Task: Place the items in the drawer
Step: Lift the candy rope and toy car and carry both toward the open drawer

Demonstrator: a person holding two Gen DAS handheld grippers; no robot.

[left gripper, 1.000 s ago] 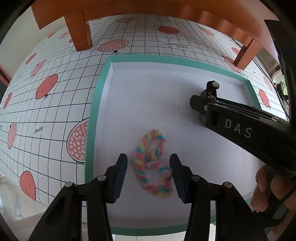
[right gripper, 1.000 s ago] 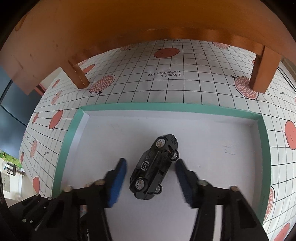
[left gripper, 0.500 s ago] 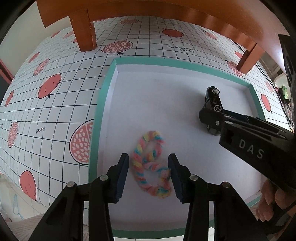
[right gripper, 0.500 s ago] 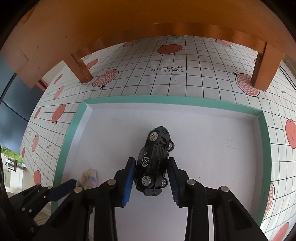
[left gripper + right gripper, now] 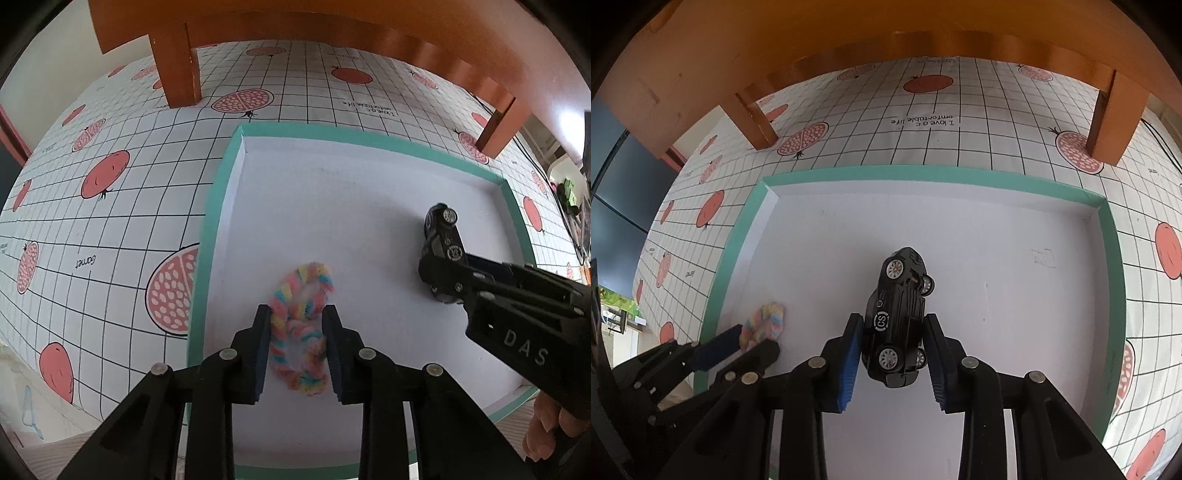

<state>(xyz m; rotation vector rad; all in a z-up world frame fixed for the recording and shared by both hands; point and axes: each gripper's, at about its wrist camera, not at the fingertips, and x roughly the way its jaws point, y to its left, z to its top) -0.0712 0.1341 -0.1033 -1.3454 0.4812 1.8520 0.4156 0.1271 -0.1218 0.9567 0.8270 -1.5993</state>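
A pastel twisted rope ring [image 5: 301, 291] lies on the white floor of the teal-rimmed drawer tray [image 5: 207, 258], near its left wall. My left gripper [image 5: 295, 325] is shut on the ring's near half, both pads touching it. A black toy car [image 5: 897, 306] marked "CS" lies on its side in the middle of the tray [image 5: 923, 171]. My right gripper [image 5: 893, 332] is shut on the car's rear half. In the left wrist view the car [image 5: 441, 236] and the right gripper [image 5: 443, 280] show at the right. The right wrist view has the ring [image 5: 768, 317] and left gripper [image 5: 750, 339] at lower left.
The tray rests on a grid-patterned cloth with pomegranate prints [image 5: 110, 177]. An orange wooden frame with legs [image 5: 177, 66] [image 5: 1115, 118] overhangs the far side. A person's hand [image 5: 546, 432] holds the right gripper. The tray's right half [image 5: 1034, 277] is bare.
Both grippers went from open to shut: the left closed on the rope ring, the right closed on the toy car. Both have drawn slightly nearer to their items.
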